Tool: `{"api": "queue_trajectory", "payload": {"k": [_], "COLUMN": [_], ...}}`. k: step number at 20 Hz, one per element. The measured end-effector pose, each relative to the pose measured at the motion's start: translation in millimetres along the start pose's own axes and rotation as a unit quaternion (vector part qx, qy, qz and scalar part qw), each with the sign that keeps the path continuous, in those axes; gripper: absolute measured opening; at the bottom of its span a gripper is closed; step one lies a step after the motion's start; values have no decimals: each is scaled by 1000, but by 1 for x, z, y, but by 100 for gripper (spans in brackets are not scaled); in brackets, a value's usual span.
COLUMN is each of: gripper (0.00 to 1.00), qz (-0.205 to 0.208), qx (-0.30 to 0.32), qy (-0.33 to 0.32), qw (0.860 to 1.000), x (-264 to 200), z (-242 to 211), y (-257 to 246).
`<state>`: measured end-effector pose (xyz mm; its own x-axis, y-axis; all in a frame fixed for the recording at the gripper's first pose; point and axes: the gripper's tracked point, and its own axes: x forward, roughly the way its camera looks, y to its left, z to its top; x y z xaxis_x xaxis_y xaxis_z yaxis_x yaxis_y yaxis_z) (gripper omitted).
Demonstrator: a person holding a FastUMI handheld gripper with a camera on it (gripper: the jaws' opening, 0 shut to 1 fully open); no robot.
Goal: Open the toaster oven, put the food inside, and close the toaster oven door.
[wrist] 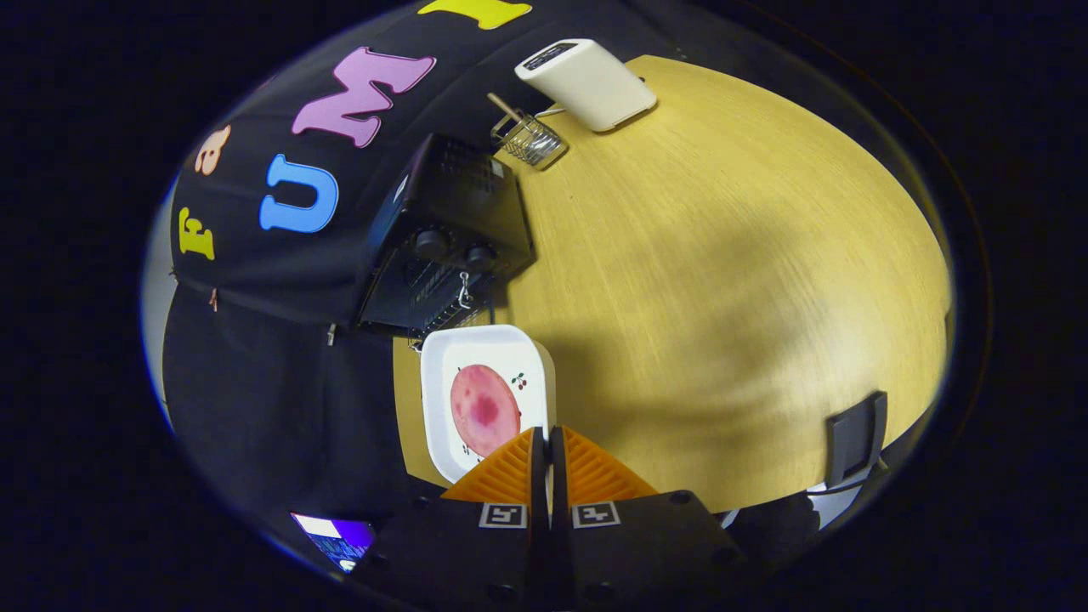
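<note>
A white square plate [486, 348] carries a round pink slice of food [483, 410]. My gripper [548, 438] is shut on the plate's near rim, its fingers almost touching each other. Just beyond the plate stands the black toaster oven [463, 200], with two knobs [433, 243] on its front. Beside the knobs the oven's front looks open, and a wire rack [433, 310] shows inside, close to the plate's far edge. The plate's near corner is hidden behind my fingers.
A wooden table [722, 280] stretches off to one side of the oven. On it, past the oven, are a small wire basket [529, 138] and a white box-shaped device [588, 83]. A dark stand [854, 438] sits at the table's near edge.
</note>
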<state>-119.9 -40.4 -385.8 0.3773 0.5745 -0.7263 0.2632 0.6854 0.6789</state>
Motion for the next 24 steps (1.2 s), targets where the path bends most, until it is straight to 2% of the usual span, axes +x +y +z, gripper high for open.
{"api": "queue_trajectory", "payload": {"k": [6,10,14,19,24], "gripper": [5,5,5,5,5], "qz": [-9,-35,-32,-36,-53], "qx": [64,136,215,281,354], "qy": [-38,-80,-127,-166,-208], "qw": [997,987,968,944,910], "x": [46,92,134,179,213], "z": [-11,-3,13,30,43], "y": [60,87,123,154,160]}}
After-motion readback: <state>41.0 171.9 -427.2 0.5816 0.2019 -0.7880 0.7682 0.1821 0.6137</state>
